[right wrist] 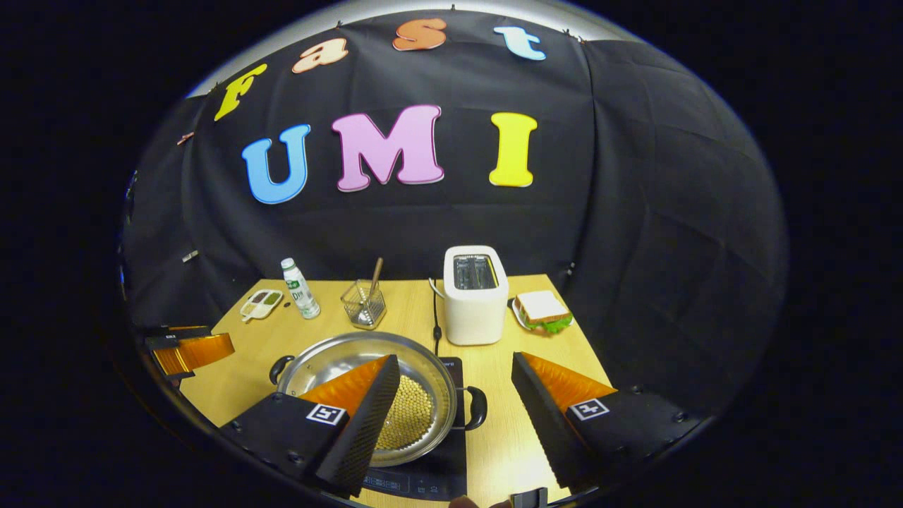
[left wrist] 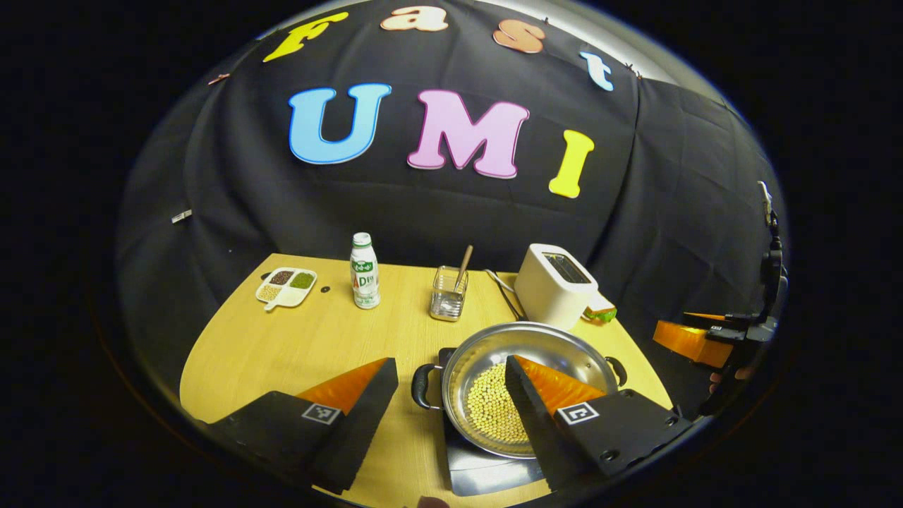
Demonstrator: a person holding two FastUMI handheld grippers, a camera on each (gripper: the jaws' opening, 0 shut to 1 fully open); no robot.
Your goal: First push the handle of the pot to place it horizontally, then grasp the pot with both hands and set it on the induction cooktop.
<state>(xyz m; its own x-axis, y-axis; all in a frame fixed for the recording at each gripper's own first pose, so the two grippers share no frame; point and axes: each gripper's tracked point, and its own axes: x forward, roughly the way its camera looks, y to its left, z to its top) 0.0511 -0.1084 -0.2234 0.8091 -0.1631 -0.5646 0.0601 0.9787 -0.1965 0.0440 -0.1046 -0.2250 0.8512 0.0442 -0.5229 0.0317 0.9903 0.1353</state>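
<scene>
A steel pot (left wrist: 547, 347) with yellow beans (left wrist: 490, 413) in it rests on the black induction cooktop (left wrist: 483, 471). Its two black handles point left and right. My left gripper (left wrist: 449, 361) is open, and the pot's left handle (left wrist: 422, 386) shows in the gap between its fingers, untouched. In the right gripper view the pot (right wrist: 331, 358) sits on the cooktop (right wrist: 423, 481). My right gripper (right wrist: 455, 358) is open too, with the right handle (right wrist: 477, 408) in its gap. Each gripper also appears in the other's view: the right gripper (left wrist: 695, 340) and the left gripper (right wrist: 190, 351).
Behind the pot on the wooden table (left wrist: 282, 353) stand a white toaster (left wrist: 554, 286), a glass holder with a utensil (left wrist: 449, 293), a white bottle (left wrist: 364, 271) and a divided dish (left wrist: 287, 287). A sandwich on a plate (right wrist: 542, 310) lies right of the toaster (right wrist: 474, 293).
</scene>
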